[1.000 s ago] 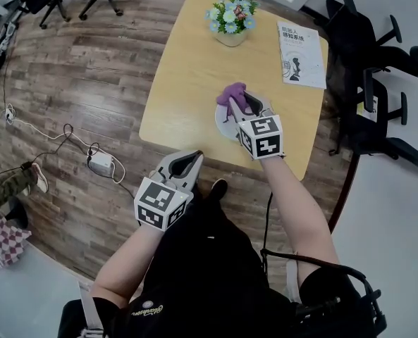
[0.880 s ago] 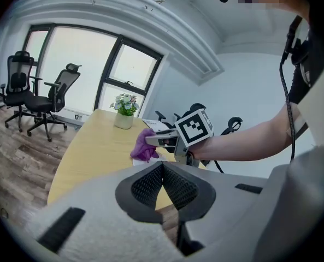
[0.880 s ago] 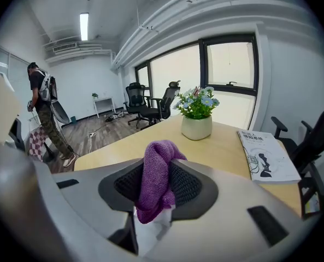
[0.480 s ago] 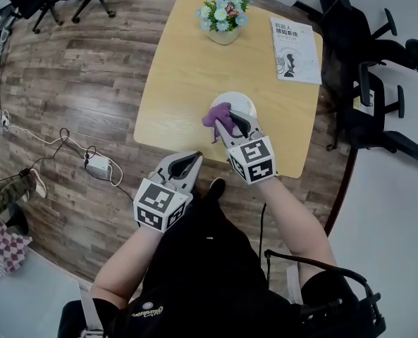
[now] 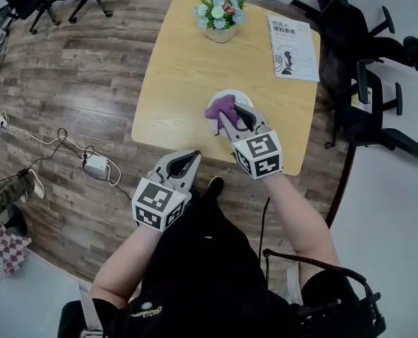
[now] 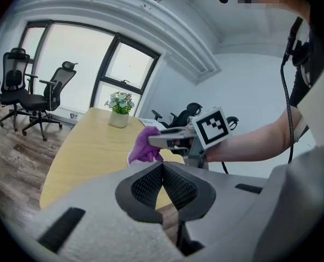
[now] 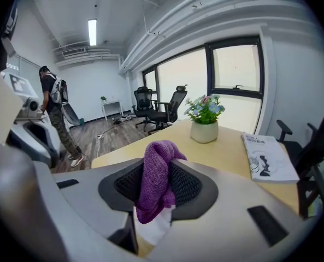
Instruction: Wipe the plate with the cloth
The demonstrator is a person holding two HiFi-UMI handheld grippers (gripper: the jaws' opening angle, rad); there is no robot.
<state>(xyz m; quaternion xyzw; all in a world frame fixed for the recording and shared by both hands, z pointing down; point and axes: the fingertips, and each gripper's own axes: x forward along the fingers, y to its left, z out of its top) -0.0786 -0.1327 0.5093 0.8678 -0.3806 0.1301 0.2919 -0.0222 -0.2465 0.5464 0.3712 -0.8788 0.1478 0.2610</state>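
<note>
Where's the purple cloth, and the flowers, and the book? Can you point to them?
purple cloth (image 5: 219, 109), head view, on its bunched-up middle.
flowers (image 5: 219, 9), head view, on the middle of the blossoms.
book (image 5: 292, 39), head view, on the middle of its white cover.

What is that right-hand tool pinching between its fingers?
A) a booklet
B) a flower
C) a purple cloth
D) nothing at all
C: the right gripper view shows the purple cloth squeezed between the two dark fingers of the right gripper, and the head view shows it held over the white plate.
</note>
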